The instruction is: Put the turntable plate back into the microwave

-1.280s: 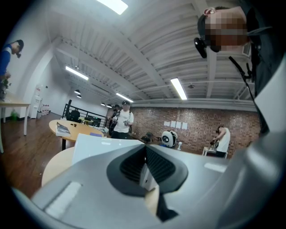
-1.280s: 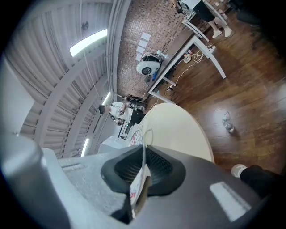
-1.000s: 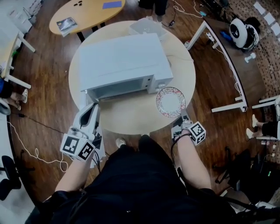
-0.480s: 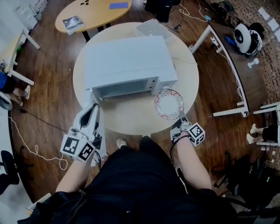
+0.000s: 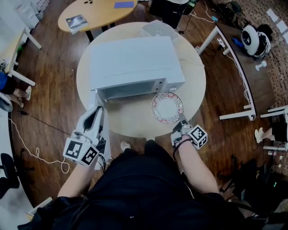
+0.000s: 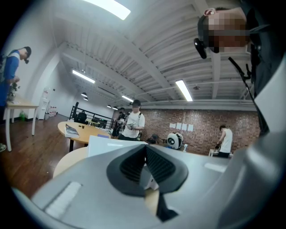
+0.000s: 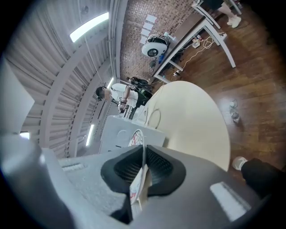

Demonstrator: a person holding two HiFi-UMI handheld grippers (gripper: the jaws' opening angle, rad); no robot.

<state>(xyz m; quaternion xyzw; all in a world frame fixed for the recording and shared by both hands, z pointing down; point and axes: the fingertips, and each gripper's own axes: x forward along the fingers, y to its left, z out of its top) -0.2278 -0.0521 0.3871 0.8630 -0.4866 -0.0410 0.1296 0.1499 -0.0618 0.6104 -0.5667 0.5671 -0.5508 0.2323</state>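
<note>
Two grippers work over a round counter (image 5: 135,126) that carries a white microwave (image 5: 132,60). The right gripper (image 5: 180,120) has its fingers (image 7: 127,170) clamped on the near rim of the turntable plate (image 5: 167,108), a round plate with a red patterned border and a pale centre. The plate hangs over the counter just in front of the microwave's right front corner, by the control panel (image 5: 168,84), and is outside the oven. In the right gripper view the plate's edge runs up between the two dark pads. Its patterned rim shows above them against the microwave's face.

The microwave's door (image 5: 96,98) stands open, swung out toward the person and seen edge-on at the oven's left front corner. The left gripper (image 5: 97,109) sits at the door's free end with its fingers (image 6: 129,165) drawn together. In the left gripper view a white edge shows between the pads, and it appears to be the door. The cavity (image 5: 130,90) shows only as a dim band under the oven's top, and what lies inside cannot be made out.

Further off, a second counter (image 5: 92,13) of pale wood bears a booklet (image 5: 76,21) and a blue sheet (image 5: 126,4).
</note>
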